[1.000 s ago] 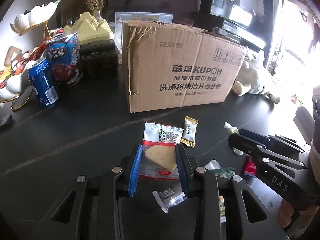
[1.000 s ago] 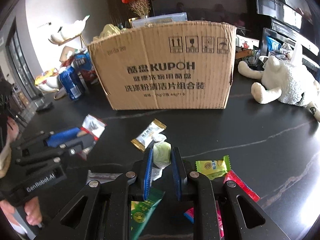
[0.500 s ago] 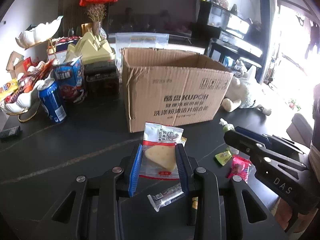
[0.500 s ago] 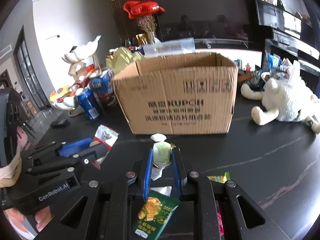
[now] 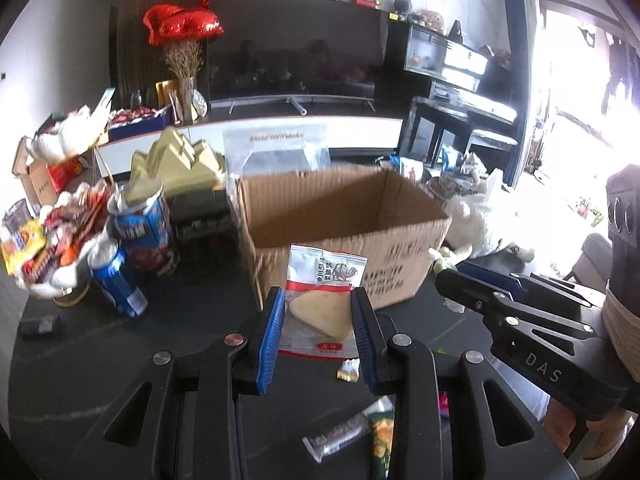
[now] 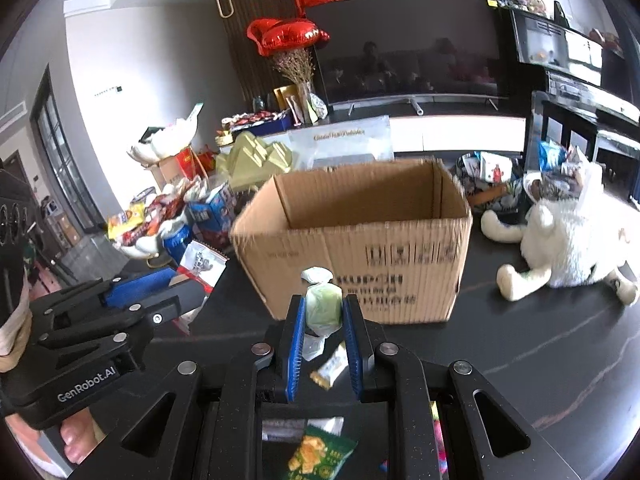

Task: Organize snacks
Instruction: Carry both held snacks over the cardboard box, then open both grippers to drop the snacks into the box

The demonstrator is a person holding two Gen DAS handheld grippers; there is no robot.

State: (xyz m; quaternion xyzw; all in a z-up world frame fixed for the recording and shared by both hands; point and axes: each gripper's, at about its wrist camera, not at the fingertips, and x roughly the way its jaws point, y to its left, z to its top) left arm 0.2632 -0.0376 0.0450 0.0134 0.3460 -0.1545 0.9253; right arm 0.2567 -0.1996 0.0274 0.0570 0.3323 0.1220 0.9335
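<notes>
My left gripper (image 5: 318, 304) is shut on a clear-and-red cheese snack packet (image 5: 320, 300) and holds it up in front of the open cardboard box (image 5: 344, 232). My right gripper (image 6: 323, 312) is shut on a pale green wrapped candy (image 6: 322, 306), held above the table before the same box (image 6: 360, 248). The right gripper also shows in the left wrist view (image 5: 480, 292), and the left gripper with its packet shows in the right wrist view (image 6: 168, 284). Loose snack packets (image 6: 320, 454) lie on the dark table below.
A white plush toy (image 6: 568, 236) lies right of the box. Blue cans (image 5: 120, 280) and a dish heaped with snacks (image 5: 44, 248) stand to the left. A yellow box stack (image 5: 176, 164) and a clear bag (image 5: 280, 152) sit behind the box.
Both grippers have risen from table height with their snacks. The box's open top has come into view, and the loose packets have dropped below the fingers.
</notes>
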